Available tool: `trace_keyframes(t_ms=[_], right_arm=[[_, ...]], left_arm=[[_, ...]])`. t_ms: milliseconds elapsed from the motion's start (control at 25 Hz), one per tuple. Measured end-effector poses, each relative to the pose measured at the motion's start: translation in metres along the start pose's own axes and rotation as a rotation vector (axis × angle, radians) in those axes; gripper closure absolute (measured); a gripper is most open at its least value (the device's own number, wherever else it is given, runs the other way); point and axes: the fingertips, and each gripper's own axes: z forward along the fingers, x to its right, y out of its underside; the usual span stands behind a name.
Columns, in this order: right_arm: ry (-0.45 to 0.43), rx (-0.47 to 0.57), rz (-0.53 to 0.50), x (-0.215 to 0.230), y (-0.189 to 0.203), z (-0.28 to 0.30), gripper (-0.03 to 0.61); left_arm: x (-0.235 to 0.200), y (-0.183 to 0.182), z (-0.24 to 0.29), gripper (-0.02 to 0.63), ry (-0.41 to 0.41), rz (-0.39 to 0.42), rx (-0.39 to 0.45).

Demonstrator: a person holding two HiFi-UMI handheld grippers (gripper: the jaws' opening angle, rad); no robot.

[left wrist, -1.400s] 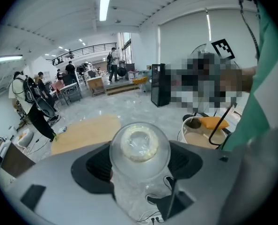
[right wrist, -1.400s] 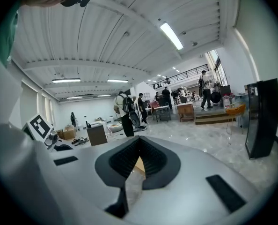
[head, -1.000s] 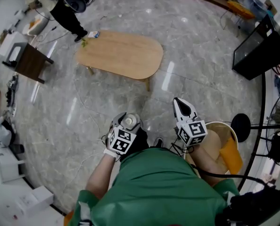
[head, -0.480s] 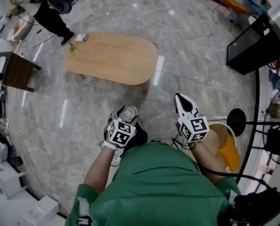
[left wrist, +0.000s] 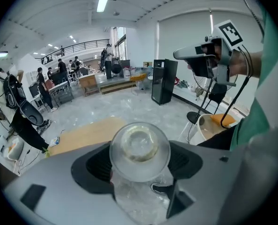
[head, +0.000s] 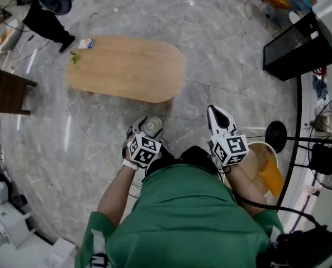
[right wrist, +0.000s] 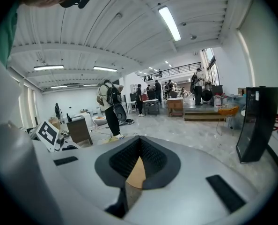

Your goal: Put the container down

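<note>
A clear round plastic container (head: 152, 127) sits between the jaws of my left gripper (head: 148, 132), held in the air over the marble floor, short of the table. In the left gripper view the container (left wrist: 139, 150) fills the gap between the dark pads of the left gripper (left wrist: 139, 172), which is shut on it. My right gripper (head: 217, 118) hangs level beside it, jaws together at a point and nothing between them; in its own view the right gripper (right wrist: 138, 143) points toward the table. The oval wooden table (head: 127, 67) lies ahead, bare on top.
A person in black (head: 43, 17) stands by the table's far left end, near a small box (head: 86, 43). A black cabinet (head: 298, 42) is far right. A round tub seat with an orange cushion (head: 268, 172) and a stand base (head: 276, 133) are close right. A dark side table (head: 8, 92) is left.
The head view has swung, so the table and the person in black sit further left in frame. Both grippers stay in front of my body, the left still shut on the container.
</note>
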Motion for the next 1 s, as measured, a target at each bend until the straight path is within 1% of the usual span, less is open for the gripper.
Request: trace_keyframes(t_ms=[200, 440, 600, 760, 1000], right_arm=[[0.002, -0.007, 0.014, 0.012, -0.003, 0.031, 0.557], [-0.024, -0.009, 0.042, 0.047, -0.007, 0.085, 0.557], [-0.052, -0.012, 0.051, 0.078, -0.019, 0.127, 0.557], [-0.083, -0.008, 0.036, 0.112, -0.043, 0.167, 0.557], [-0.12, -0.006, 0.026, 0.16, -0.065, 0.208, 0.557]], left_arm=[[-0.019, -0.012, 0.023, 0.272, 0.002, 0.013, -0.011], [-0.049, -0.046, 0.06, 0.272, -0.009, 0.015, -0.033], [-0.073, -0.08, 0.087, 0.272, -0.021, 0.019, -0.045], [-0.091, -0.118, 0.115, 0.272, -0.033, 0.017, -0.053], [-0.115, -0.165, 0.156, 0.272, -0.06, -0.014, -0.057]])
